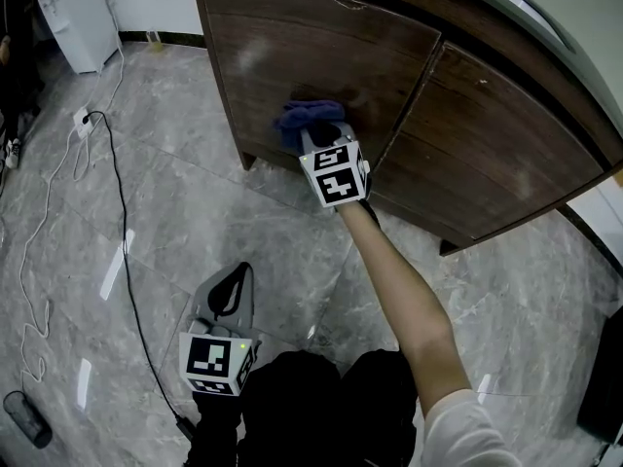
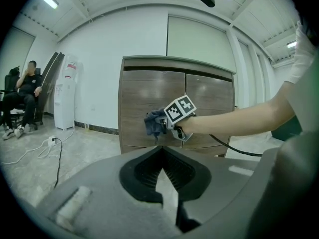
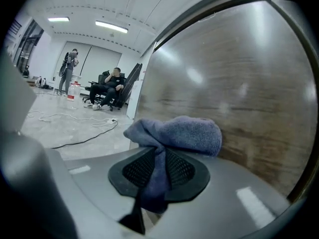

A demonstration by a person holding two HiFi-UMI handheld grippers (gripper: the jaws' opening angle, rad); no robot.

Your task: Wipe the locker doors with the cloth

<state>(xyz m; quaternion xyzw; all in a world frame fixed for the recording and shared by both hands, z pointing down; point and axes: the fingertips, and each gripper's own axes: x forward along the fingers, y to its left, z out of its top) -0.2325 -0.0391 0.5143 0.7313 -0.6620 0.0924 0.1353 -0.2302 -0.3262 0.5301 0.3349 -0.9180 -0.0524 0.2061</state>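
A dark brown wooden locker has a left door point(image 1: 321, 56) and a right door point(image 1: 487, 134). My right gripper point(image 1: 326, 139) is shut on a blue cloth point(image 1: 310, 117) and holds it against the lower part of the left door. In the right gripper view the cloth point(image 3: 184, 131) runs between the pads and bunches over the tips of that gripper point(image 3: 159, 151), touching the door point(image 3: 239, 98). My left gripper point(image 1: 237, 280) hangs low near my legs, away from the locker, jaws together and holding nothing. Its own view shows its tips point(image 2: 162, 151) meeting, with the cloth point(image 2: 154, 121) far ahead.
A white water dispenser point(image 1: 78, 13) stands at the left wall. A power strip point(image 1: 83, 120) and cables point(image 1: 122, 222) lie on the grey tiled floor left of the locker. A seated person point(image 2: 22, 98) is far left. A dark object point(image 1: 604, 387) stands at the right edge.
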